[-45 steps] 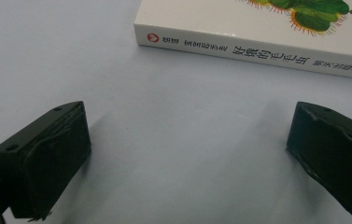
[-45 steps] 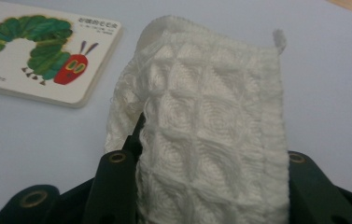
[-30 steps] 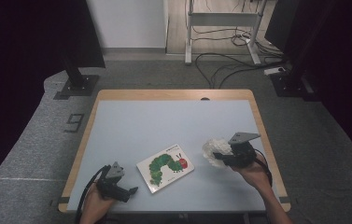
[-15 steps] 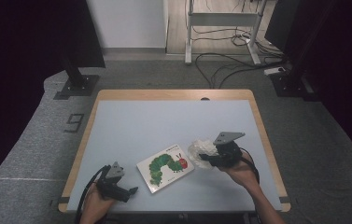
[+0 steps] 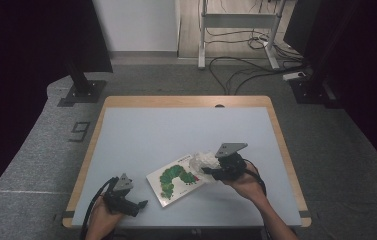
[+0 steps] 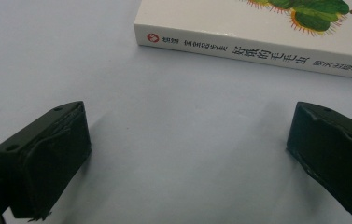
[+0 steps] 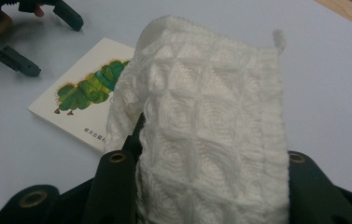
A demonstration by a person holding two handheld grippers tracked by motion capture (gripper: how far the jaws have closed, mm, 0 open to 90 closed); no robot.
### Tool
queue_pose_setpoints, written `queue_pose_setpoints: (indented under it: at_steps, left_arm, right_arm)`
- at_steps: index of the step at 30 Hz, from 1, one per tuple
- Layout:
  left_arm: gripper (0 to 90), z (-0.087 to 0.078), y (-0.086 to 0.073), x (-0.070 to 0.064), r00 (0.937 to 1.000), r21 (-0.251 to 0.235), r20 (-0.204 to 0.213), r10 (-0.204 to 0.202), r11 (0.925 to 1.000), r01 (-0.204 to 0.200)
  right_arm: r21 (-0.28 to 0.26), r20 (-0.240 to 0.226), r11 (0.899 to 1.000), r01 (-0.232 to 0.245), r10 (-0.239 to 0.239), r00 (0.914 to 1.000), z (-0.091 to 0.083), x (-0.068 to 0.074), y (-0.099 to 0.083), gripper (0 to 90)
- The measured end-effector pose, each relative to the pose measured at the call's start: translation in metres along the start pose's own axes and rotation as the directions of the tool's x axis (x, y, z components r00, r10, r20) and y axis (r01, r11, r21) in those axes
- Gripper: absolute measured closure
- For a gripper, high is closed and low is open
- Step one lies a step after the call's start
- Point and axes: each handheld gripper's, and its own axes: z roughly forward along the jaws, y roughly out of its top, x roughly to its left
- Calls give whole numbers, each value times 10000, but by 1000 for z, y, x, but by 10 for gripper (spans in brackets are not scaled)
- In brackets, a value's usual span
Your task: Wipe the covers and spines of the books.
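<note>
A white waffle-weave cloth [image 7: 211, 126] is clamped between the jaws of the right gripper [image 5: 215, 171] and held at the right corner of the caterpillar picture book [image 5: 175, 178], which lies flat on the table [image 5: 176, 125]. The left gripper [image 5: 132, 205] is rested near the front edge, its jaws spread wide and empty. If the cloth is wiped across the unpinned book, the book could be pushed along the smooth table.

White waffle cloth [image 7: 211, 140] pinched upright, picture book [image 7: 78, 109] behind it.
</note>
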Motion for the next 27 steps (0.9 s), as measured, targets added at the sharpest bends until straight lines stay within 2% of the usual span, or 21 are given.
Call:
queue_pose_setpoints:
  at_steps: [7, 13, 23, 27]
  left_arm:
    - [0, 0, 0, 0, 10000, -3, -6, -2, 10000, 2]
    - [0, 0, 0, 0, 10000, -6, -5, -3, 10000, 3]
    - [0, 0, 0, 0, 10000, -5, -6, -6, 10000, 6]
    - [0, 0, 0, 0, 10000, -5, -5, -6, 10000, 6]
  right_arm:
    - [271, -59, 9993, 276, -274, 9996, 18, 7, -1, 567]
    - [535, -28, 9980, 333, -332, 9994, 36, 6, -13, 568]
    - [975, 143, 9943, 440, -456, 9989, 53, 4, -30, 568]
    - [1035, 215, 9935, 469, -494, 9985, 55, 5, -31, 568]
